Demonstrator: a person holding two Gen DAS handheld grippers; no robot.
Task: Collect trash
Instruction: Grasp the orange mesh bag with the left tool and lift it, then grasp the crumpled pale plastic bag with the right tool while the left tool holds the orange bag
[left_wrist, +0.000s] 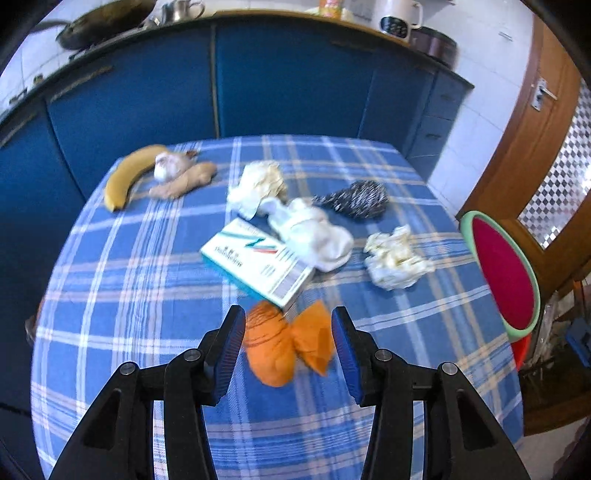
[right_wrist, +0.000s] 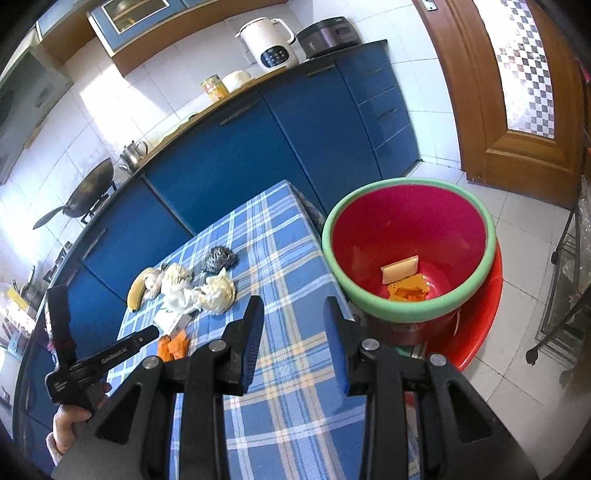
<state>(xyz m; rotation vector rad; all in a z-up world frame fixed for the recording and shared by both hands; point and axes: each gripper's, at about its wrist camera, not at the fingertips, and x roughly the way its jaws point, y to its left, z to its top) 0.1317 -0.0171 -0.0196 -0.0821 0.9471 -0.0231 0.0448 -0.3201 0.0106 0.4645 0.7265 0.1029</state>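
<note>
The red bin (right_wrist: 408, 236) waited off the table's (left_wrist: 147, 314) right edge. The right gripper (right_wrist: 293, 332) hung spread, empty. The left gripper (left_wrist: 288, 341) straddled the orange wrapper (left_wrist: 286, 341), unclenched; closing could snag the cloth or nudge the box (left_wrist: 258, 262).

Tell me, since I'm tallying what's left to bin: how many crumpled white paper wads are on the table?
2. One crumpled paper wad lies behind the box, the other wad toward the bin side. The white sock between them isn't paper. None looks hidden.
</note>
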